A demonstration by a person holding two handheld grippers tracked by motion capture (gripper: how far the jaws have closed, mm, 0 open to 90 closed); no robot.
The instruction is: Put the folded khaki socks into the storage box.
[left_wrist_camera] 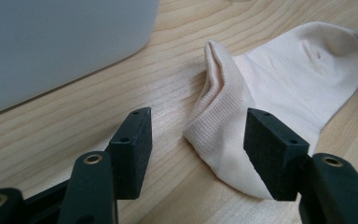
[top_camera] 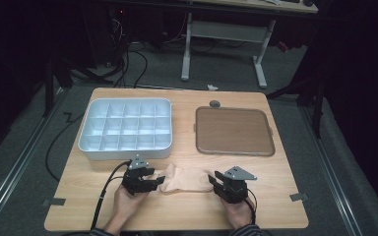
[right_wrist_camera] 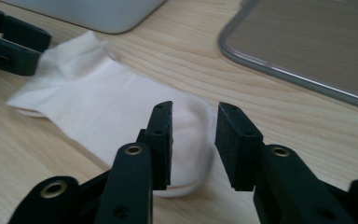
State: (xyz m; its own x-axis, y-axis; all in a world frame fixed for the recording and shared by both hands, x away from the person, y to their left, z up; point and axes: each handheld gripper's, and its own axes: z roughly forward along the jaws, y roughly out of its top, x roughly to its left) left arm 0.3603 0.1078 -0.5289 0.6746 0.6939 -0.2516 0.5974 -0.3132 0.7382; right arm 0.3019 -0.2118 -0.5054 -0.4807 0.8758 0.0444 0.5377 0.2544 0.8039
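sock (top_camera: 187,179) lies flat on the near bench (top_camera: 275,196), ungrasped; left gripper (left_wrist_camera: 193,140) and right gripper (right_wrist_camera: 193,140) open at its ends; handling is hardly begun.

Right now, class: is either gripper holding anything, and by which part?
Nothing is held. The left gripper stands open around the sock's cuff; the right gripper is open at its toe, pads not pressing.

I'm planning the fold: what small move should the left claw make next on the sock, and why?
Probably ease forward and close on the cuff: the left claw stands open with the sock cuff between its jaws, unpinched, lying flat on the table.
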